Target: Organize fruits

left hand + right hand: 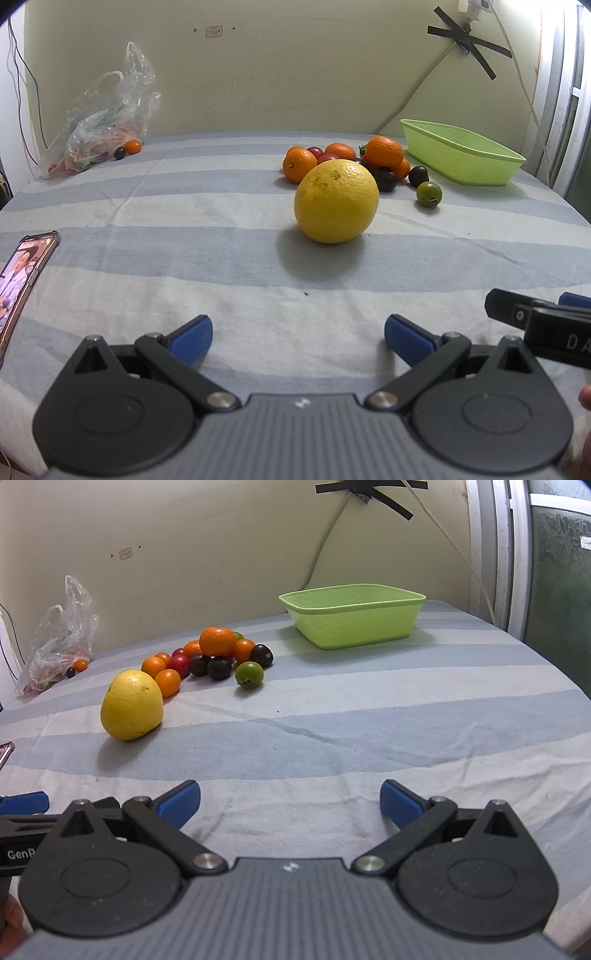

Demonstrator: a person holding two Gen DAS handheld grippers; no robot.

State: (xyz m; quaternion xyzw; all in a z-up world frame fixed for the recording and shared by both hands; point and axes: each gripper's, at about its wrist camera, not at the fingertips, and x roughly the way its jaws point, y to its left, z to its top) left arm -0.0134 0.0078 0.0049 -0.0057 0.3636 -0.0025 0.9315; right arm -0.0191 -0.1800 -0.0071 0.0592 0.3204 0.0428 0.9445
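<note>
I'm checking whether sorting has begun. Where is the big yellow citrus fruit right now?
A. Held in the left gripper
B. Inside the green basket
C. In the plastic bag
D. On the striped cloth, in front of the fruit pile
D: the yellow citrus fruit rests on the striped cloth, nearer than the fruit pile, with the left gripper and right gripper open and holding nothing.

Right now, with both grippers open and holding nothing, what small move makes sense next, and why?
Probably ease the left gripper forward toward the big yellow fruit. It lies nearest, straight ahead of those open fingers, apart from the pile, and the green basket looks empty.
</note>
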